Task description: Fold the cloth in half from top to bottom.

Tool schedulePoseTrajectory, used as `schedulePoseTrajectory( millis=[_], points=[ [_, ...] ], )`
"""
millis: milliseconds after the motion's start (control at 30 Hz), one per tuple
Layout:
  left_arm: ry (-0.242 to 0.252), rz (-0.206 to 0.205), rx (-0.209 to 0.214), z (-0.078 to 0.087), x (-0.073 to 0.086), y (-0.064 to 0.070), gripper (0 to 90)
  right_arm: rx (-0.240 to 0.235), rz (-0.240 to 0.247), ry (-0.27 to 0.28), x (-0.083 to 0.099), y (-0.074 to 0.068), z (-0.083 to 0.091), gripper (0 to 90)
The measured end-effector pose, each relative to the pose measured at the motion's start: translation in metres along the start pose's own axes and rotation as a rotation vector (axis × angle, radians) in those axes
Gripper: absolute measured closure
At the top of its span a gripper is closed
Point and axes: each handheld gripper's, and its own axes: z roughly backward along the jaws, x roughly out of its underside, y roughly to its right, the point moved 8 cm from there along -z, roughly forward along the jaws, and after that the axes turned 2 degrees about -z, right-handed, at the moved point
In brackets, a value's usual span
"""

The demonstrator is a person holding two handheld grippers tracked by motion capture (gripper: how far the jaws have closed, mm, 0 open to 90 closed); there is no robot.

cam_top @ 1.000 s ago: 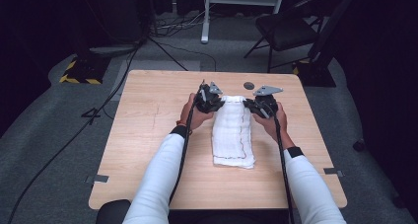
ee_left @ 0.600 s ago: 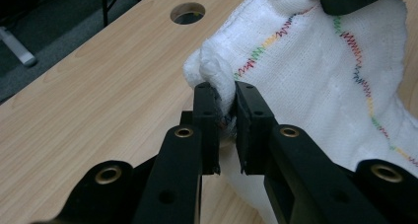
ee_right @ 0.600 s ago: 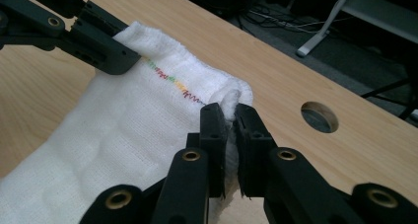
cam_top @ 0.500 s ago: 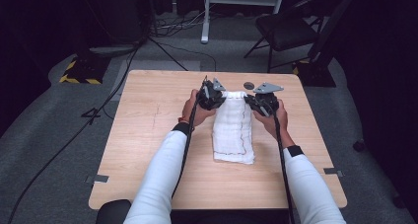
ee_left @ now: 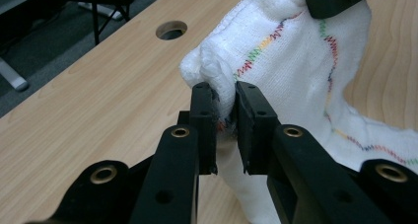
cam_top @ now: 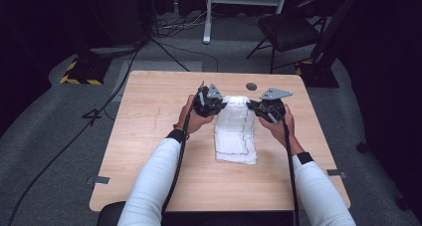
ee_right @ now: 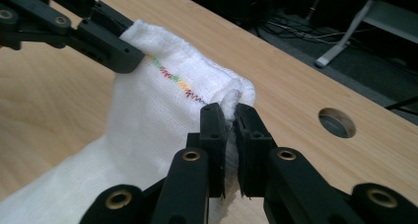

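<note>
1. Right now my left gripper (cam_top: 219, 105) and right gripper (cam_top: 255, 106) are each clamped on a far corner of the white woven cloth with rainbow-stitched hem (cam_top: 235, 134).
2. Its long axis runs from frame centre downward toward me, lower end resting on the light wooden table (cam_top: 149, 136).
3. No containers are about; a round hole (cam_top: 251, 86) sits above the cloth.

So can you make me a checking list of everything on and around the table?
Surface: wooden table, with a round hole near its far edge.
Job's things: white cloth with coloured stitching, far end lifted, near end lying on the table.
Clutter: nothing seen.
Grippers: left gripper and right gripper each have their jaws pinched on a far corner of the cloth.
Cables: one trails from each gripper along the forearms; more lie on the floor.
Surroundings: grey floor, a black chair, dark room.
</note>
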Motion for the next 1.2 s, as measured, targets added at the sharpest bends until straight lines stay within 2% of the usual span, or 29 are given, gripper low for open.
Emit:
schedulePoseTrajectory(
  millis=[133,333,467,600,833,1000,1033,1133,1200],
  points=[
    [0.021,-0.004,0.031,0.008,0.002,0.008,78.9,-0.03,0.004,0.004,0.004,-0.006,0.008,83.7],
    [0.011,-0.064,0.042,0.015,0.006,0.023,77.8,-0.065,0.012,0.004,0.013,-0.013,0.015,83.6],
    [0.005,-0.085,0.058,0.019,0.013,0.033,76.9,-0.097,0.007,0.005,0.022,-0.018,0.019,83.5],
    [-0.005,-0.105,0.077,0.022,0.022,0.042,76.9,-0.141,0.029,-0.002,0.031,-0.029,0.024,83.5],
    [-0.01,-0.132,0.109,0.028,0.031,0.054,76.7,-0.201,0.06,-0.041,0.046,-0.043,0.032,83.1],
    [-0.034,-0.153,0.13,0.03,0.036,0.063,76.5,-0.224,0.074,-0.058,0.05,-0.049,0.037,82.7],
    [-0.03,-0.168,0.13,0.032,0.038,0.065,76.5,-0.229,0.075,-0.061,0.051,-0.05,0.038,82.6],
    [-0.025,-0.16,0.157,0.034,0.042,0.071,76.5,-0.243,0.076,-0.07,0.059,-0.055,0.042,82.2],
    [-0.037,-0.174,0.167,0.034,0.046,0.075,76.7,-0.248,0.078,-0.08,0.063,-0.058,0.044,81.5]
  ],
)
